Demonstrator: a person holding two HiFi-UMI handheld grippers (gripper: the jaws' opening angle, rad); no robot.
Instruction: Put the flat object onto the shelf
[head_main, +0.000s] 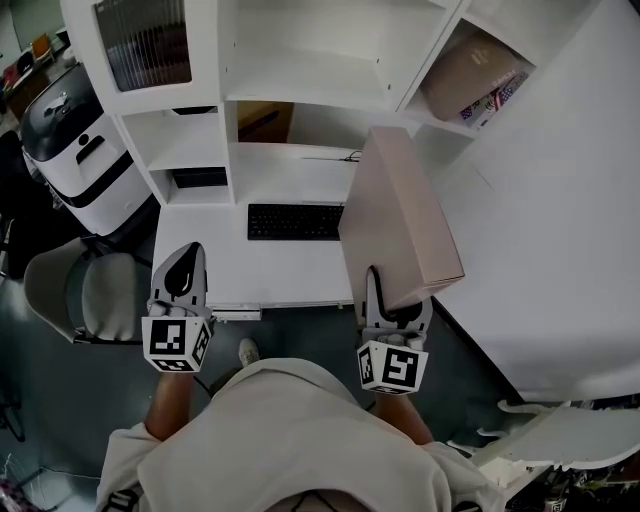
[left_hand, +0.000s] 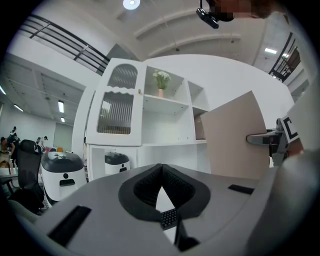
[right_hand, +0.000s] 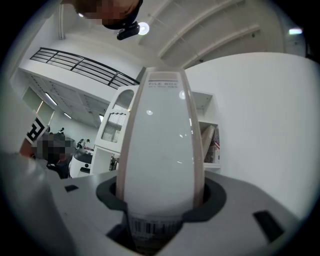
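Right gripper (head_main: 393, 312) clamps a flat, smooth beige file box (head_main: 400, 210) upright

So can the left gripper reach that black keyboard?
Probably yes. The left gripper, its jaws empty, is near the front edge of the desk, and only bare white top lies between it and the keyboard. The box in the right gripper stands off to the side.

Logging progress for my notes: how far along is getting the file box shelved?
Done: the right claw grips the file box, lifted above the desk. In hand: it is held before the white shelf unit. Remaining: setting it on a shelf; the left claw is empty.
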